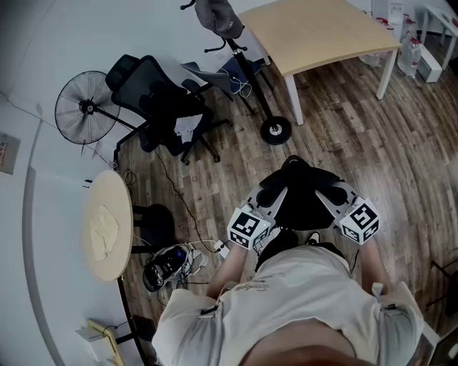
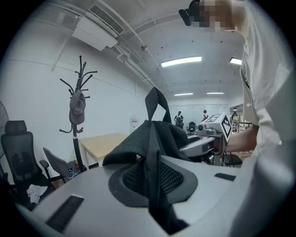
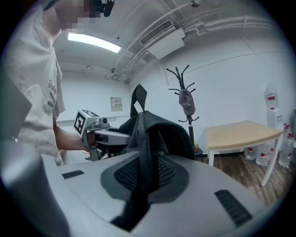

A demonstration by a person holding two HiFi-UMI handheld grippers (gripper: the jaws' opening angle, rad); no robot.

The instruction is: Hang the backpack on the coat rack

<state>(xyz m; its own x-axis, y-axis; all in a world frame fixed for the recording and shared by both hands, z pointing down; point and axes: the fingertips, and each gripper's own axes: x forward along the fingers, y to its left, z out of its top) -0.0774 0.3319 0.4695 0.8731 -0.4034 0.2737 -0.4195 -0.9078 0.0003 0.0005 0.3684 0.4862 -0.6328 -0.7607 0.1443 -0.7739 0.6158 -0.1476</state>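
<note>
A black backpack point(image 1: 304, 193) hangs between my two grippers, in front of the person's body and above the wood floor. My left gripper point(image 1: 266, 200) is shut on one of its black straps point(image 2: 152, 185). My right gripper point(image 1: 333, 201) is shut on another strap point(image 3: 141, 185). The bag's top loop point(image 2: 156, 102) stands up above the bunched fabric. The black coat rack point(image 1: 247, 78) stands ahead, beside the table, with a grey cap point(image 1: 218, 16) on one of its hooks. It also shows as the coat rack point(image 2: 78, 120) in the left gripper view and the coat rack point(image 3: 185, 104) in the right gripper view.
A light wooden table point(image 1: 322, 32) stands right of the rack. A black office chair point(image 1: 161, 107) and a floor fan point(image 1: 84, 109) are to the left. A small round table point(image 1: 107, 225) and shoes point(image 1: 168, 263) lie near left. Water bottles point(image 1: 413, 50) stand at the far right.
</note>
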